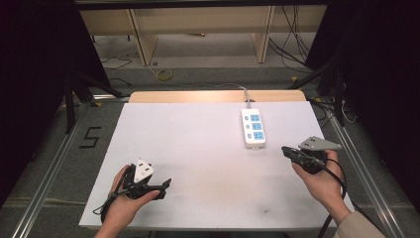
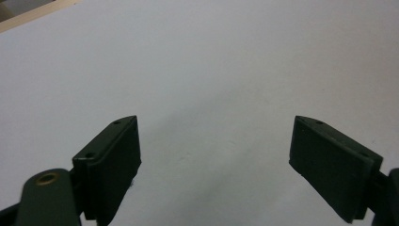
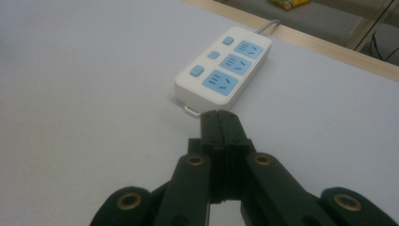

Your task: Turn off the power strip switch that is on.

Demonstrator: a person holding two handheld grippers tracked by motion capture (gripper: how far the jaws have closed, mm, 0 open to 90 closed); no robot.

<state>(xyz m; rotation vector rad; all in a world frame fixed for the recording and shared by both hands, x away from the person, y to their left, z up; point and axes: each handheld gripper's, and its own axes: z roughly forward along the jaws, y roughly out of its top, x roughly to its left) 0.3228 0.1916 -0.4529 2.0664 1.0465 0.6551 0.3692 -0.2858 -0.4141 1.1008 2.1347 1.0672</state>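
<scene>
A white power strip (image 1: 253, 128) with three blue sockets and three blue buttons lies on the white table top (image 1: 198, 148), right of centre toward the back; its cable runs off the far edge. In the right gripper view the power strip (image 3: 225, 70) sits just beyond my right gripper (image 3: 219, 115), whose jaws are pressed together with nothing between them. In the high view the right gripper (image 1: 286, 150) is held in a hand a short way to the right of the strip's near end. My left gripper (image 1: 166, 183) rests at the front left, jaws wide apart and empty (image 2: 215, 146).
A wooden strip (image 1: 218, 96) edges the table's far side. Beyond it stand wooden shelf legs (image 1: 262, 39) and loose cables on the floor. Metal rails (image 1: 49, 168) run along both sides of the table.
</scene>
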